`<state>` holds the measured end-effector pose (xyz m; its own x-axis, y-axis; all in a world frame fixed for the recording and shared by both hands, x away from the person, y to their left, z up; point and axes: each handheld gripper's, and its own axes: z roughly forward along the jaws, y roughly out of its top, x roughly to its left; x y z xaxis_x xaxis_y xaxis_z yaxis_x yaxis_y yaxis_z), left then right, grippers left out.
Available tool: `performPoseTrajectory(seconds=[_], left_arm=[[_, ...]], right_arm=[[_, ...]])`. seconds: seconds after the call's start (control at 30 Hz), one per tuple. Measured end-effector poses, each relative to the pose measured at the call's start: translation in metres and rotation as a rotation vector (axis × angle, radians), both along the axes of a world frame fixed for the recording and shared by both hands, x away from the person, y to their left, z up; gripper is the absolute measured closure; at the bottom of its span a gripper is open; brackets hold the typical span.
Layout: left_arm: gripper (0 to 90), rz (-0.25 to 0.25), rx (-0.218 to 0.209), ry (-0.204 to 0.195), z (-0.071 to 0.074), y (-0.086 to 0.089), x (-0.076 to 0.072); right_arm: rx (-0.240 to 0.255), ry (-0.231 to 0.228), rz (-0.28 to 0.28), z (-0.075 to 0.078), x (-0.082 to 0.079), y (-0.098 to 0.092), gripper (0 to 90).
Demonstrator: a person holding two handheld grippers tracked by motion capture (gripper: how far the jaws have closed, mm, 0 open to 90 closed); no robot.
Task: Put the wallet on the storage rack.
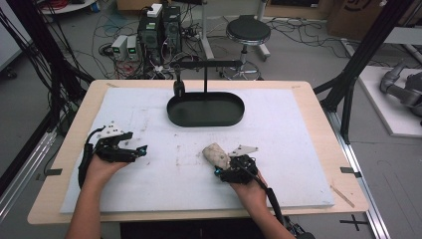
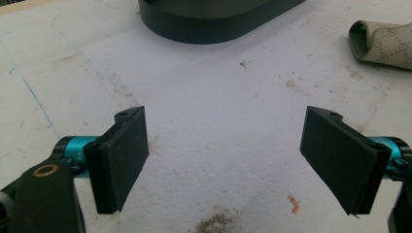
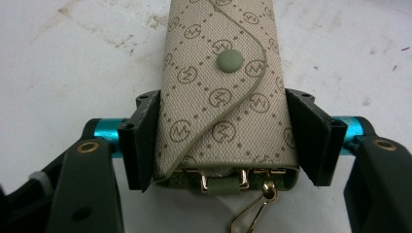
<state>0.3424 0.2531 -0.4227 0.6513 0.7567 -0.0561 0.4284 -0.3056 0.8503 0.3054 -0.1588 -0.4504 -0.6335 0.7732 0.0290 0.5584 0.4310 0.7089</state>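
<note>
Right hand-held gripper [image 3: 228, 141]: nearest the camera in its own view; both black jaws press on the sides of the key pouch, gripping it at its open end.
Key pouch [image 3: 223, 92]: beige fabric with a repeated monogram print, a curved flap and a round grey-green snap; gold clips and a hook show at the near end. In the high view the key pouch [image 1: 215, 153] lies on the white mat, just ahead of the right hand-held gripper [image 1: 230, 168], right of the middle.
Left hand-held gripper [image 2: 223, 160]: jaws spread wide with nothing between them, over bare mat; in the high view the left hand-held gripper [image 1: 142, 149] sits at the left side of the mat, well apart from the pouch.
White mat [image 1: 278, 124]: covers most of the table [image 1: 318, 97]; scuffed and stained in places.
Black tray [image 1: 205, 109]: oval, at the far middle of the mat, with a black stand [image 1: 205, 74] rising at its far rim.
Pouch from the left gripper view: its end [image 2: 381, 41] shows at the upper right.
</note>
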Motion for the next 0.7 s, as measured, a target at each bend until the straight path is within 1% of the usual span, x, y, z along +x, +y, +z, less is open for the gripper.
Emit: performPoseTrajectory(seconds=[0.07, 0.23, 0.27, 0.37, 0.47, 0.5, 0.53, 0.57, 0.6, 0.63, 0.7], left_arm=[[17.8, 0.0, -0.002, -0.002, 0.0, 0.001, 0.0], [17.8, 0.001, -0.007, -0.006, 0.002, 0.002, -0.001], [17.8, 0.002, -0.008, -0.009, 0.002, 0.002, -0.001], [17.8, -0.002, -0.006, -0.011, 0.004, 0.003, -0.001], [17.8, -0.003, -0.006, -0.014, 0.005, 0.003, -0.002], [17.9, -0.005, -0.005, -0.017, 0.005, 0.003, -0.002], [17.9, -0.005, -0.006, -0.017, 0.006, 0.003, -0.002], [17.8, -0.005, -0.006, -0.018, 0.006, 0.003, -0.002], [17.8, -0.005, -0.006, -0.018, 0.006, 0.002, -0.002], [17.8, -0.005, -0.005, -0.019, 0.006, 0.002, -0.002], [17.8, -0.009, -0.001, -0.019, 0.007, 0.003, -0.002]], right_arm=[[0.0, -0.006, 0.01, 0.001, 0.0, -0.001, 36.5], [0.037, -0.035, 0.035, 0.009, 0.002, -0.005, 36.8], [0.039, -0.035, 0.035, 0.01, 0.003, -0.006, 36.8], [0.043, -0.039, 0.055, 0.016, 0.009, -0.013, 36.8], [0.04, -0.064, 0.072, 0.025, 0.015, -0.021, 36.8], [0.04, -0.089, 0.085, 0.032, 0.019, -0.026, 36.8], [0.04, -0.089, 0.085, 0.032, 0.019, -0.026, 36.8], [0.044, -0.092, 0.081, 0.035, 0.021, -0.029, 36.8], [0.038, -0.112, 0.097, 0.043, 0.027, -0.034, 36.8], [0.038, -0.112, 0.097, 0.043, 0.027, -0.034, 36.8], [0.045, -0.121, 0.113, 0.05, 0.034, -0.038, 36.8]])
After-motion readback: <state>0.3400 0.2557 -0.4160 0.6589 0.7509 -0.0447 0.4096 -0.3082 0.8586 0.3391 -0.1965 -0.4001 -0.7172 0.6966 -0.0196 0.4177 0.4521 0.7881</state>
